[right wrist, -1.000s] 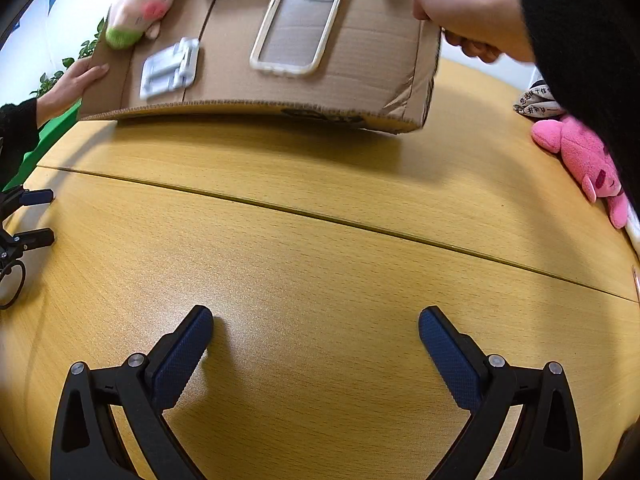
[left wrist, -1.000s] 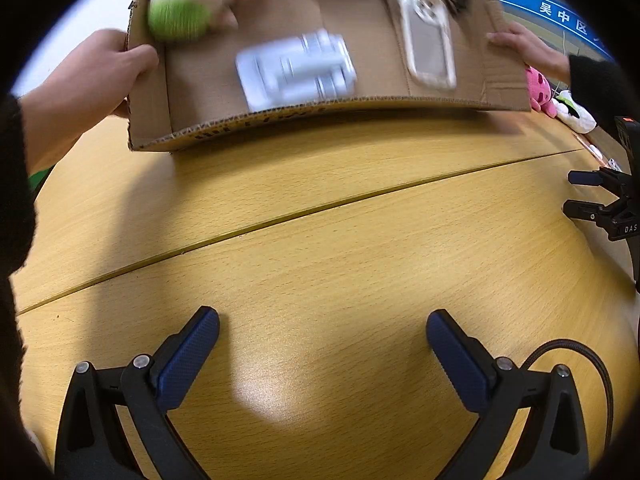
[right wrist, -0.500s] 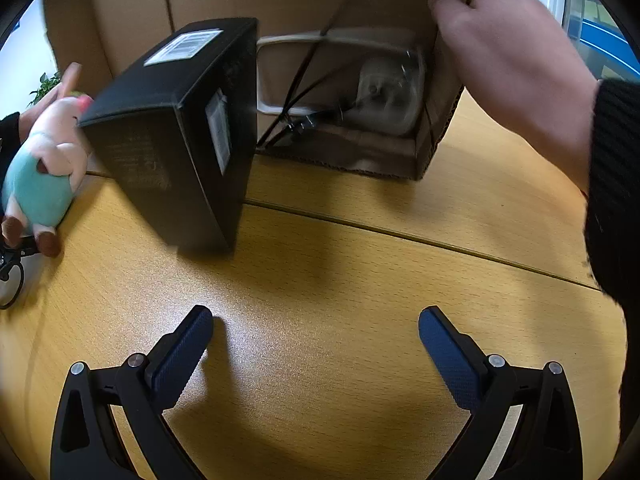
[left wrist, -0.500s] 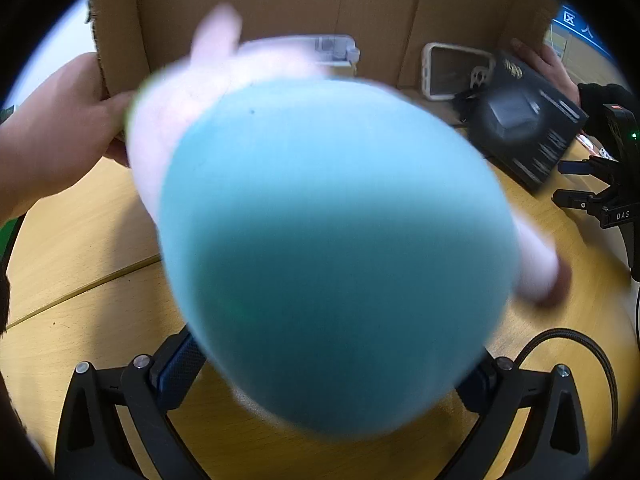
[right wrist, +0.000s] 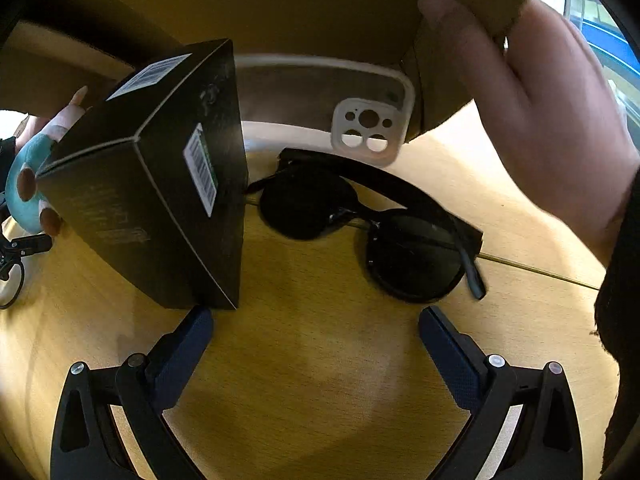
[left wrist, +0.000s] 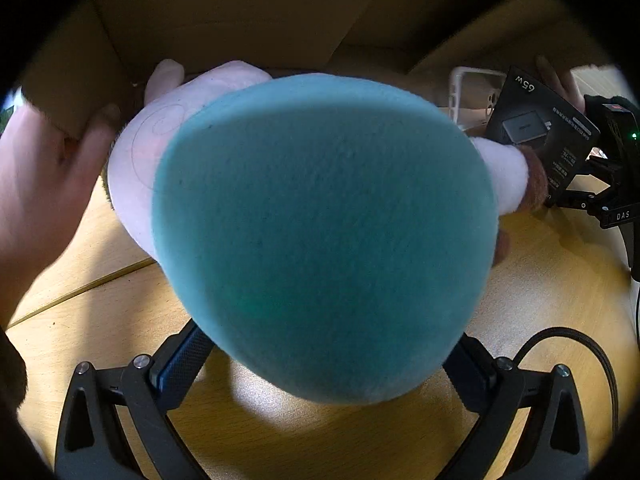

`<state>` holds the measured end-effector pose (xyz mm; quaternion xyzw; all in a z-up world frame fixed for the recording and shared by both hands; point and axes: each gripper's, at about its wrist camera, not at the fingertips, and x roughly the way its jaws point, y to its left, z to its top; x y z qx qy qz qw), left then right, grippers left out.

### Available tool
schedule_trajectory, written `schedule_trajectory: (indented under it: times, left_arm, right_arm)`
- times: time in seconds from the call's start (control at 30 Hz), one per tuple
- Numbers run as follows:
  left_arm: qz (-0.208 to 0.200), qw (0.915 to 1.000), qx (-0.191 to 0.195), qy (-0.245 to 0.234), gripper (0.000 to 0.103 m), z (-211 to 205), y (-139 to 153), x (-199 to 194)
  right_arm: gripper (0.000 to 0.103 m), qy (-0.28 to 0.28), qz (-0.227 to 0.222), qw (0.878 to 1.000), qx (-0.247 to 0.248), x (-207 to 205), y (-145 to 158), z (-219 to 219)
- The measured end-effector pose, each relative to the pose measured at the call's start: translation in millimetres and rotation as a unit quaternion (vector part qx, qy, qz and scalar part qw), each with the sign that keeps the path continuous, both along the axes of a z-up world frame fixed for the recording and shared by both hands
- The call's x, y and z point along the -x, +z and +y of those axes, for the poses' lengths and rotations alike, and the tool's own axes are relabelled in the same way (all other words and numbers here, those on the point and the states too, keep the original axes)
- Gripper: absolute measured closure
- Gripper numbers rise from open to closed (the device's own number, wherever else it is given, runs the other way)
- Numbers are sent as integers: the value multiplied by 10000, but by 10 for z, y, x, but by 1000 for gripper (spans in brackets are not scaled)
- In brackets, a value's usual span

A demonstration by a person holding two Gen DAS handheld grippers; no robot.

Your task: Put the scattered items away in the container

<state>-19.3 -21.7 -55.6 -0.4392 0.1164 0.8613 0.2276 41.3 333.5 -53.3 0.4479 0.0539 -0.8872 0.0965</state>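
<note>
A plush pig in a teal dress (left wrist: 320, 232) lies on the wooden table right in front of my left gripper (left wrist: 328, 356), which is open; its fingertips are partly hidden behind the toy. A cardboard box (left wrist: 224, 12) is held tipped over above the items by two hands (left wrist: 36, 184). In the right wrist view a black charger box (right wrist: 160, 192), black sunglasses (right wrist: 360, 224) and a clear phone case (right wrist: 340, 108) lie on the table ahead of my open right gripper (right wrist: 316, 336). The charger box (left wrist: 540, 132) also shows in the left wrist view.
A person's hand (right wrist: 540, 128) grips the box edge at the right. The other gripper (left wrist: 608, 184) rests on the table at the far right of the left view. A black cable (left wrist: 580, 344) loops near my left gripper.
The person tipped the cardboard box and its contents slid out onto the table. The plush, charger box, sunglasses and phone case now lie close in front of my grippers. Neither gripper moved.
</note>
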Motion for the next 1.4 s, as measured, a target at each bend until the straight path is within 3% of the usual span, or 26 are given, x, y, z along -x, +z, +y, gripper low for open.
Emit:
schedule_trajectory:
  times: [1.4]
  left_arm:
    - [-2,9998,-5,-211,0,-3,-13,90]
  right_arm:
    - [0,-24,8,10000,-7,-29,39,46]
